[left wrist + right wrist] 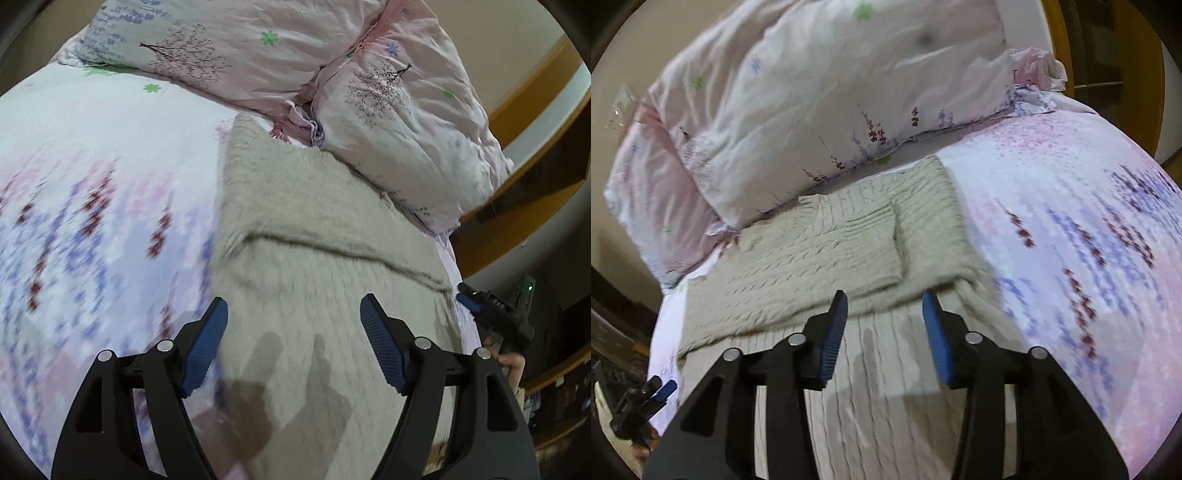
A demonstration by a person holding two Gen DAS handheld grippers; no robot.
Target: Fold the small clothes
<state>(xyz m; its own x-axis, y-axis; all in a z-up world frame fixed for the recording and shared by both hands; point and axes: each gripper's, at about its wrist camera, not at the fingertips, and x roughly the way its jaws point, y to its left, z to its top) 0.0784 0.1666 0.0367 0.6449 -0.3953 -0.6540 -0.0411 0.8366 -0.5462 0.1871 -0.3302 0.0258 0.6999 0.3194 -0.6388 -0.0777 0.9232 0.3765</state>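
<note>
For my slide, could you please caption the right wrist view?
Open right gripper above a partly folded sweater on a floral bed.

One sweater [827,251], two pillows [229,51] [406,122], two tongs [293,314] [884,308].

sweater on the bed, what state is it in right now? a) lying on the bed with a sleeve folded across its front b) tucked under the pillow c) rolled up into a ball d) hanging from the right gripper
a: the beige knit sweater lies flat on the floral bedsheet with a sleeve laid across its front, and the right gripper stands open above it, holding nothing.
</note>
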